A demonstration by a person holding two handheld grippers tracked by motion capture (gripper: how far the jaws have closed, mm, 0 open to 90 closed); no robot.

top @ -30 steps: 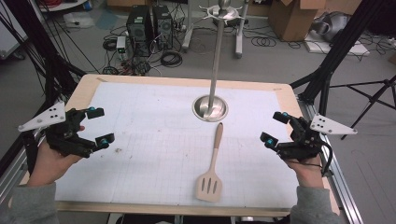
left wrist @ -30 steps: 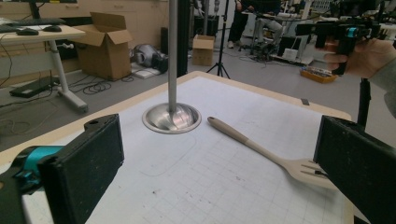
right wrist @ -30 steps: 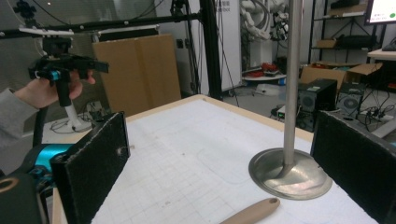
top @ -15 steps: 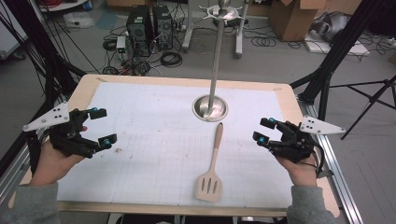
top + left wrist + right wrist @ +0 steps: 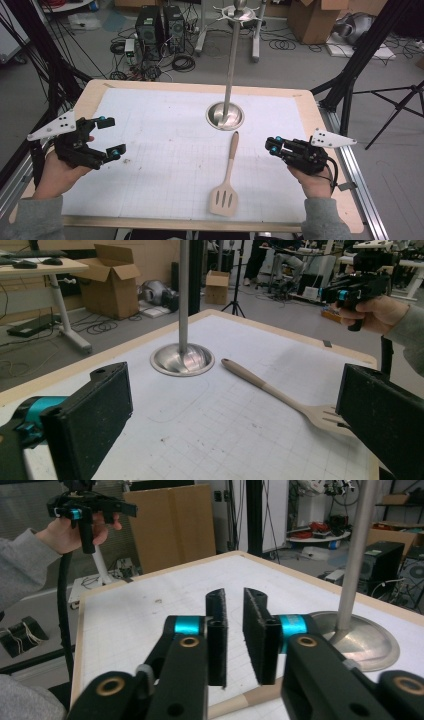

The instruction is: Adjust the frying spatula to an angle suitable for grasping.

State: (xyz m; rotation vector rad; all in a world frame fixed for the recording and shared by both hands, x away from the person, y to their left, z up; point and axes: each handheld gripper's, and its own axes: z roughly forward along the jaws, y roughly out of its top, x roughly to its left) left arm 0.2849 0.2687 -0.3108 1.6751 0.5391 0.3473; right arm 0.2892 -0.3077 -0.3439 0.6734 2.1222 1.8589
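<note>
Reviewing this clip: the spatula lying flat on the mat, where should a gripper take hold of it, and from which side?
Probably the handle's middle. The spatula lies flat, slotted blade toward the person, its thin handle running up toward the metal stand base. The right gripper sits nearest, jaws nearly shut, so it would need opening first. Coming from above, jaws across the handle, suits a slim shaft; the wide flat blade gives little to pinch.

The black right gripper [image 5: 274, 145] has moved inward over the white gridded mat, from the table's right edge toward the beige slotted spatula with its wooden handle [image 5: 228, 176] — now near the handle's upper part, still apart from it. Its 2 jaws have drawn together to a narrow gap. The black left gripper [image 5: 111, 136] has lifted slightly, farther from the spatula — jaws spread wide.
</note>
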